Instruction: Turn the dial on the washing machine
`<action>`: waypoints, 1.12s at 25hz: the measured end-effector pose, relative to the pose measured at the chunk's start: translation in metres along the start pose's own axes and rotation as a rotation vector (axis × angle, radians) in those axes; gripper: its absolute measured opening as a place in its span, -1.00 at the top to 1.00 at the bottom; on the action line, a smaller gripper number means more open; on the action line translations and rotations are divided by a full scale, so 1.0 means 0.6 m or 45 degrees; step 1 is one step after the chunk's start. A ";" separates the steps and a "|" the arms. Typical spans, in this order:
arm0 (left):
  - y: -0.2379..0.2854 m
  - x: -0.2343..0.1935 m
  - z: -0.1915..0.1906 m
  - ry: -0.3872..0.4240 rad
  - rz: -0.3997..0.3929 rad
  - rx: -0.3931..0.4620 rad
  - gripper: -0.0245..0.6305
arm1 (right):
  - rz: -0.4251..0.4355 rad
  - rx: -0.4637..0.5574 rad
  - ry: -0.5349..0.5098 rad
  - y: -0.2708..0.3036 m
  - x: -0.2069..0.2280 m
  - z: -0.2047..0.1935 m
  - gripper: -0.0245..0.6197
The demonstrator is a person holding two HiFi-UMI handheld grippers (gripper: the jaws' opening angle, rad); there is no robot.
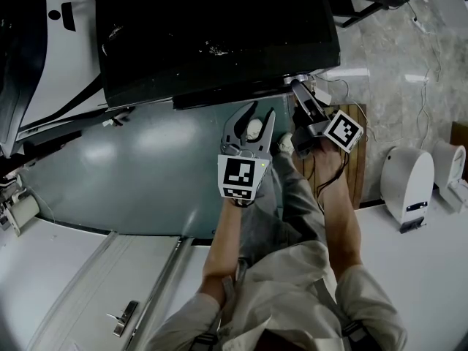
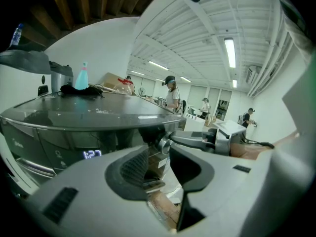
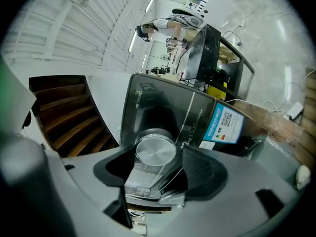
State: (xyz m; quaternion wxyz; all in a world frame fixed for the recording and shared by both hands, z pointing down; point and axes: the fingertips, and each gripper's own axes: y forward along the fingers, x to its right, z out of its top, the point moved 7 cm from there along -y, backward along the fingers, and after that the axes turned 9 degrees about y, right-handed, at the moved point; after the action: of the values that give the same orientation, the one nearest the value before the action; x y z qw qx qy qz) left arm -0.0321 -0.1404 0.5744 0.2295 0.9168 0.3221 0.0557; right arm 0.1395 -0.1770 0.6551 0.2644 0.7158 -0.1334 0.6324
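The washing machine's round silver dial sits on the dark control panel. My right gripper is at the dial with one jaw on each side and a small gap beside the right pad, so it is open. In the head view the right gripper reaches the machine's front edge under the black lid. In the left gripper view the dial shows side-on with the right gripper around it. My left gripper hangs open and empty in front of the machine, a little left of the dial.
The machine's grey-green top spreads to the left under a black raised lid. A lit display glows on the panel. A blue label is stuck beside the dial. A wooden board and a white device stand at right.
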 end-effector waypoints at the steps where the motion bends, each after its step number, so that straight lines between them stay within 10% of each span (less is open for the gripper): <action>1: 0.000 0.000 0.001 0.001 0.001 0.001 0.49 | -0.002 -0.007 -0.007 -0.002 -0.001 -0.001 -0.02; 8: -0.004 0.004 0.015 0.015 0.000 0.008 0.49 | -0.046 -0.058 -0.131 -0.028 -0.018 -0.012 0.03; 28: -0.077 -0.004 0.108 0.070 0.029 0.072 0.49 | -0.214 -0.181 -1.288 -0.094 -0.232 -0.050 0.14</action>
State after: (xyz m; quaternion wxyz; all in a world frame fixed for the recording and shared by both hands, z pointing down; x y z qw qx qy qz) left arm -0.0440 -0.1351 0.4957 0.1940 0.9246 0.3192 0.0745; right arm 0.1214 -0.1341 0.5090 0.2646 0.9205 -0.2295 0.1730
